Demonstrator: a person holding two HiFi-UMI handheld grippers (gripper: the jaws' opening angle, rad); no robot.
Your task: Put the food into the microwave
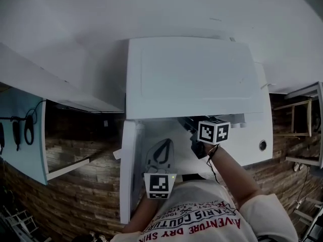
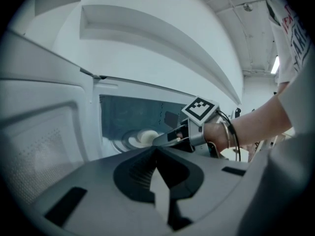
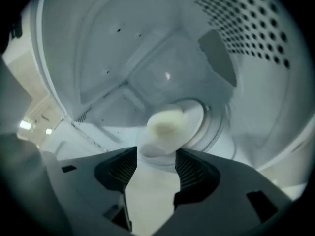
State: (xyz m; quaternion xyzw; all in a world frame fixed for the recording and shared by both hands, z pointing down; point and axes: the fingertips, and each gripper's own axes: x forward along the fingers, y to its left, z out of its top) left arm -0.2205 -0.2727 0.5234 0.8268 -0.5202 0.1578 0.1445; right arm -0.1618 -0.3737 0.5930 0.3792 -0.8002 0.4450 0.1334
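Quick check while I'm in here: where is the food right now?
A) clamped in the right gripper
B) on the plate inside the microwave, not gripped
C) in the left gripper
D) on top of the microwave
B: the pale food sits on the plate inside the microwave, and the right gripper has its jaws apart, not pressing on it.

The microwave (image 1: 194, 77) looks smooth, the food (image 3: 166, 122) matt, the right claw (image 3: 156, 154) matt plastic.
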